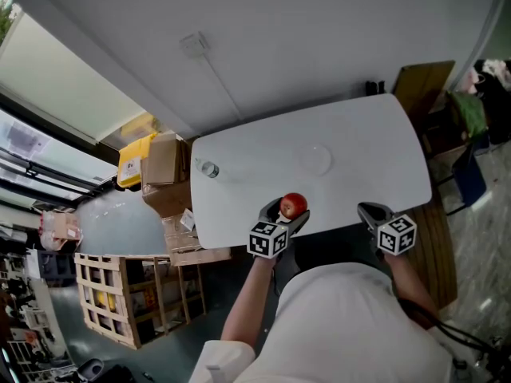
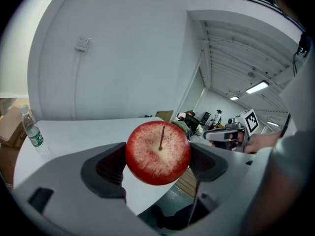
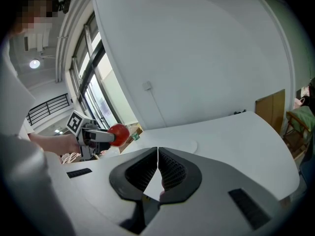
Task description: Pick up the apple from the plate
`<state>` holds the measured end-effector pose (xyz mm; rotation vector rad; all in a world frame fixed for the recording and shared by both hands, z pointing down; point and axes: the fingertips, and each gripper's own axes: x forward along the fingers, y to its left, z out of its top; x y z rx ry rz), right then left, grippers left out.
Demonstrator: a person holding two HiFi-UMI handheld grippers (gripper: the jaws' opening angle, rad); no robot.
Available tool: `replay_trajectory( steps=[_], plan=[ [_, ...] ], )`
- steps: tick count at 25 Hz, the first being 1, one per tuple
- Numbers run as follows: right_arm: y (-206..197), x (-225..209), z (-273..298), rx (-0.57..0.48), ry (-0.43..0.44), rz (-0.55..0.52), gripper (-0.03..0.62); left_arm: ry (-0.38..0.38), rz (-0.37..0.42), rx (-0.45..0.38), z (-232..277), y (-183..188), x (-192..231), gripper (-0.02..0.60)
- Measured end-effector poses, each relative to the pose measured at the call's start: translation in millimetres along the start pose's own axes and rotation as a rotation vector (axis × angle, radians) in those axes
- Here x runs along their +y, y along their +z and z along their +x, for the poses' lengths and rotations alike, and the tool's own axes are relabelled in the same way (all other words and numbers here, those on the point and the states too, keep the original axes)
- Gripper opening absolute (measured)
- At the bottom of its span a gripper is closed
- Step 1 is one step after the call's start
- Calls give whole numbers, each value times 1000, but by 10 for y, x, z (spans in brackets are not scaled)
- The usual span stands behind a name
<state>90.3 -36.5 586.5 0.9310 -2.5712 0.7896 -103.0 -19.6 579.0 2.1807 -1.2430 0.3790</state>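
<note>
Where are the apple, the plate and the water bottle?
apple (image 2: 158, 155), left gripper view, its middle, just below the stem.
plate (image 1: 316, 159), head view, its bare middle.
water bottle (image 2: 33, 132), left gripper view, its label.

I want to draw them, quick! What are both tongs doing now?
Left tongs: closed on the red apple.
Right tongs: closed, holding nothing.
</note>
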Motion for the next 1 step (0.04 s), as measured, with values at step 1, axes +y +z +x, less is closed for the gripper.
replay_trajectory(
  steps=[1],
  plan=[
    [2, -7, -2, 1, 1, -1, 35, 0, 0, 0, 5, 3, -1, 391]
  ],
)
